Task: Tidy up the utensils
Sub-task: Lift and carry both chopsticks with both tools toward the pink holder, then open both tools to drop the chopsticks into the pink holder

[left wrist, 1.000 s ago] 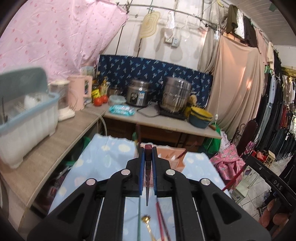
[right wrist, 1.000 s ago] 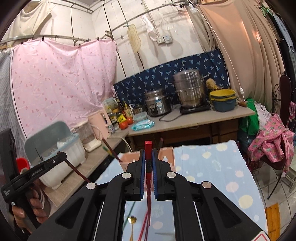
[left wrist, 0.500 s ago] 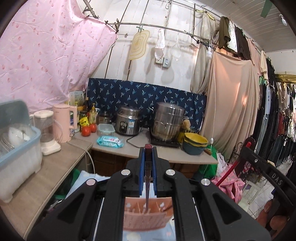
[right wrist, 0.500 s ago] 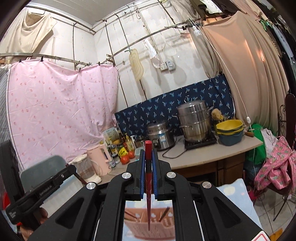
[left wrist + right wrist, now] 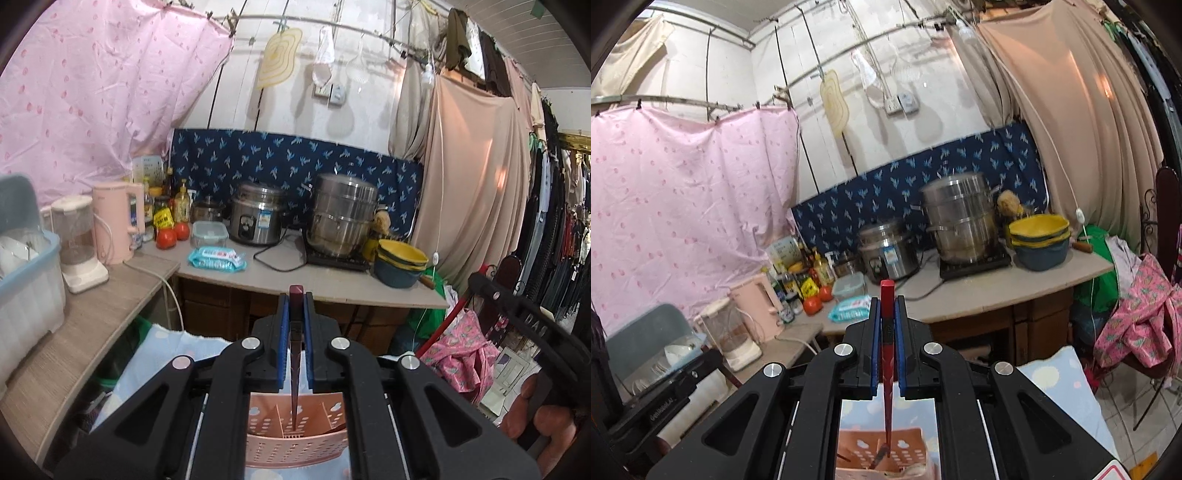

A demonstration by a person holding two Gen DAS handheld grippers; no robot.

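My left gripper (image 5: 296,314) is shut on a dark red chopstick (image 5: 295,365) that hangs point down over a pink perforated utensil basket (image 5: 295,443); its tip sits in the middle compartment. My right gripper (image 5: 887,314) is shut on a bright red chopstick (image 5: 887,369) held point down over the same basket (image 5: 882,454), where another dark utensil lies. The right gripper (image 5: 517,314) with its chopstick also shows at the right of the left wrist view. The left gripper (image 5: 665,395) shows at the lower left of the right wrist view.
The basket stands on a table with a light blue dotted cloth (image 5: 162,354). Behind it a wooden counter (image 5: 332,280) carries a rice cooker (image 5: 258,218), a steel steamer pot (image 5: 343,218), yellow and blue bowls (image 5: 400,266), a pink kettle (image 5: 118,225) and a dish bin (image 5: 26,280).
Both grippers have risen and tilted up from the tabletop, each with its chopstick. The basket has come under the tips, and both chopstick points now hang into it.
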